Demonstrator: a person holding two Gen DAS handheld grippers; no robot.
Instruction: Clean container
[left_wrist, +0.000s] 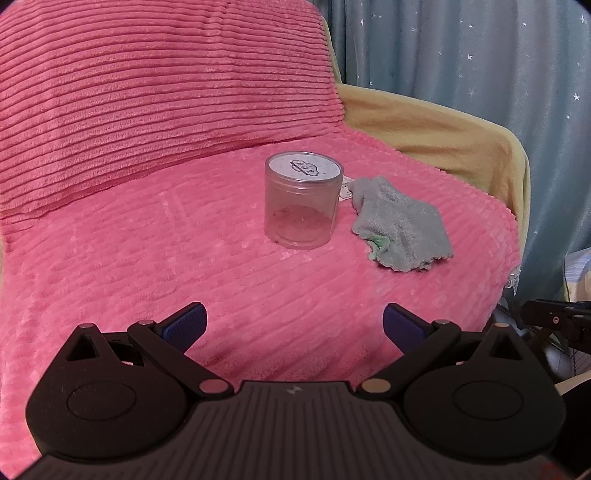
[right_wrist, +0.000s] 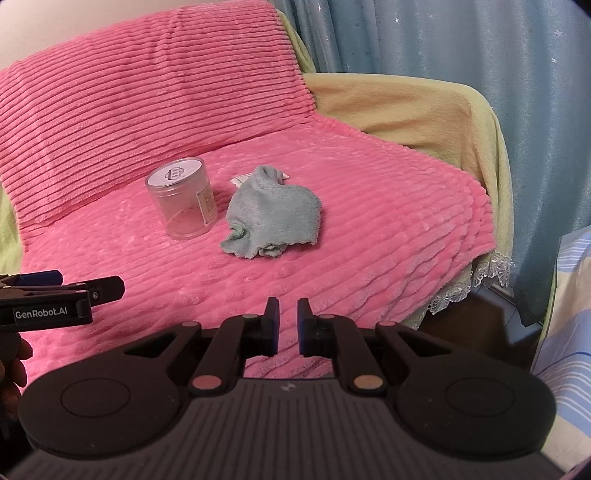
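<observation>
Both grippers hover empty over the pink blanket (left_wrist: 110, 258), left gripper (left_wrist: 294, 323) spread wide, right gripper (right_wrist: 287, 325) nearly closed, far from the jar (left_wrist: 303, 201) and cloth (left_wrist: 400, 229).

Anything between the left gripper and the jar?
Nothing: only bare pink blanket lies between the open left gripper and the clear lidded jar, as the left wrist view shows. The grey cloth sits off to the jar's right.
</observation>
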